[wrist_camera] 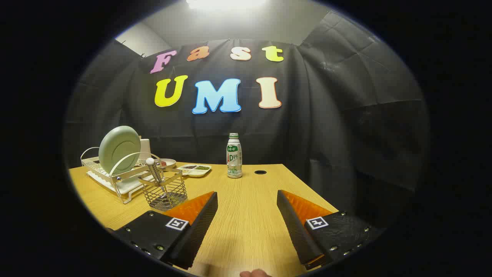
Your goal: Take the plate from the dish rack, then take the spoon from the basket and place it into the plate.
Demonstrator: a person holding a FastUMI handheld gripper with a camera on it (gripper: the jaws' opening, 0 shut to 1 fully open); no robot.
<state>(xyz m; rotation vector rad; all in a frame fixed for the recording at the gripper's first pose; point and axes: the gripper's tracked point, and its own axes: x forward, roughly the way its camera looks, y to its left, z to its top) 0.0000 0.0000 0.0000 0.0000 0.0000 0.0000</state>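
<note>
Hovering above the wooden worktop (246,215), the claw (247,200) stands wide open with nothing between its fingers, which touch neither the wood nor any object; bare board shows in the gap. Taking the wire basket (164,192) as the landmark: it sits just ahead of the left finger and close beside it, and the spoon (155,173) stands upright inside, its rounded handle end poking above the rim while its bowl is hard to make out through the mesh. Just behind the basket and to its left is the white dish rack (115,181), where the pale green plate (119,149) stands on edge, leaning within a wire hoop. Behind the basket, a small dish (167,162) and a divided tray (195,169) hold something too small to identify. To the basket's right, beyond the fingers, a drink bottle (234,156) stands upright; its label carries green and red print, too small to read reliably. Farther right of it is a dark round hole (260,172) in the board. A sliver of a hand (255,273) is cut off nearest the camera.
</note>
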